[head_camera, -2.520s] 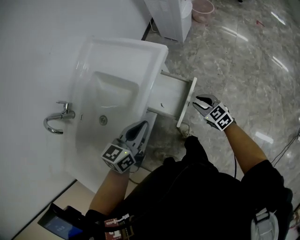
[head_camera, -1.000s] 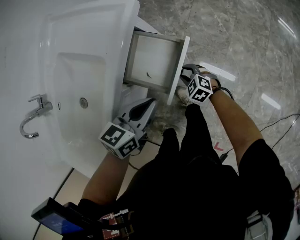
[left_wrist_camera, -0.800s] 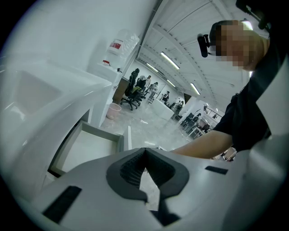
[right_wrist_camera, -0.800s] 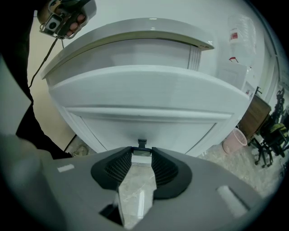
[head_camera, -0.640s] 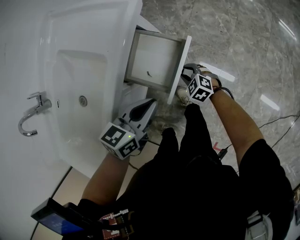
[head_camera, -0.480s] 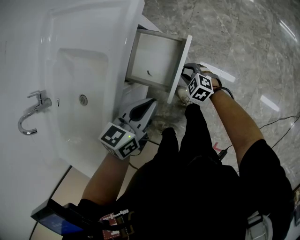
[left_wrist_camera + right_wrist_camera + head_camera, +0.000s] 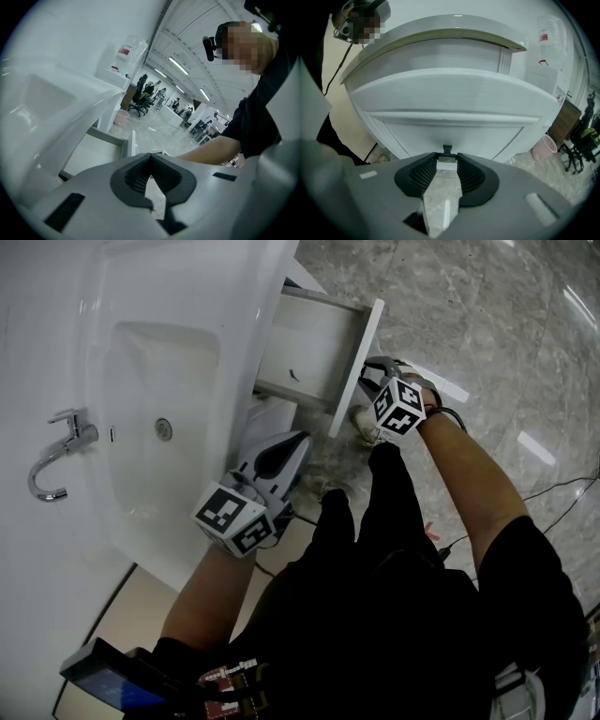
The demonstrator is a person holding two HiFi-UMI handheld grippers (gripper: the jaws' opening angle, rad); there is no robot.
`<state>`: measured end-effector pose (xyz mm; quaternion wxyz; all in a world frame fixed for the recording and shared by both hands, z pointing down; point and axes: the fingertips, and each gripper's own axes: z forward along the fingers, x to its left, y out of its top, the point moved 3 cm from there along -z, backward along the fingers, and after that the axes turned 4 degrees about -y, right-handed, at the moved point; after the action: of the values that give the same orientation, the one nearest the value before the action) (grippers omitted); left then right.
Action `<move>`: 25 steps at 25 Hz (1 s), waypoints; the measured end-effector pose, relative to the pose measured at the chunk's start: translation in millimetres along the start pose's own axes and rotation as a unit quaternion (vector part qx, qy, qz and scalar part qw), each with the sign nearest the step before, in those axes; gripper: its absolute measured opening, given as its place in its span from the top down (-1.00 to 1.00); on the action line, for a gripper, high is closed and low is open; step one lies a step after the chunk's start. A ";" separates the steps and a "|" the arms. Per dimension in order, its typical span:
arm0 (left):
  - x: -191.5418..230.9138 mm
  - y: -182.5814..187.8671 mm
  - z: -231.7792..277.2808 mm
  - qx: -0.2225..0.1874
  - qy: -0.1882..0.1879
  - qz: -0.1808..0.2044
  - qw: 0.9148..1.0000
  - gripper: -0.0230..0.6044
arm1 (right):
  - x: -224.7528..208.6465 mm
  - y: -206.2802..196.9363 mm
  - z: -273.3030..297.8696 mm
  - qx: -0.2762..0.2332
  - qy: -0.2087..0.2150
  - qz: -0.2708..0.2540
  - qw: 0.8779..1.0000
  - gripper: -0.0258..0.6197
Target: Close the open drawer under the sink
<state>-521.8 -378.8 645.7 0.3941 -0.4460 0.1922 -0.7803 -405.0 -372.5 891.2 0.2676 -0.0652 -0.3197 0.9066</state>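
Since the earliest frame the right gripper [image 7: 367, 381] has come in from the open floor to the drawer's front panel [image 7: 360, 352], and the drawer seems to show a little less of its inside than a second ago. Nearest the person, the left gripper [image 7: 302, 439] hangs idle below the basin's edge. Its fingers [image 7: 133, 178] are closed tip to tip on nothing, and it sits to one side of the drawer's path. Beyond it, the right gripper points steeply down at the panel. Its fingers stand wide, with their tips on either end of the small metal pull [image 7: 447, 157]. They appear clamped on it, likely to steer the panel straight while it is pushed. The drawer [image 7: 314, 338] is partly out from under the sink [image 7: 187, 287], with a small dark scrap [image 7: 293, 374] on its floor, so the closing looks under way but not done. Farthest off, the tap [image 7: 54, 451] sits at the sink's back edge.
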 end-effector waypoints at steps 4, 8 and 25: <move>3.0 0.5 -4.5 -0.003 0.003 0.001 1.000 0.93 | -0.5 7.0 4.7 -0.002 0.002 -0.001 1.000 0.51; 7.7 0.5 -11.2 -0.006 0.006 -0.001 1.000 0.93 | 0.6 15.3 10.9 -0.003 0.003 -0.001 1.000 0.51; 7.5 10.6 -25.6 -0.030 0.005 -0.006 1.000 0.93 | -1.7 34.2 23.3 -0.006 0.002 -0.001 1.000 0.51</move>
<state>-541.0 -392.6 629.3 0.3750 -0.4551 0.2151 -0.7785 -425.4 -408.4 888.5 0.2687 -0.0688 -0.3247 0.9042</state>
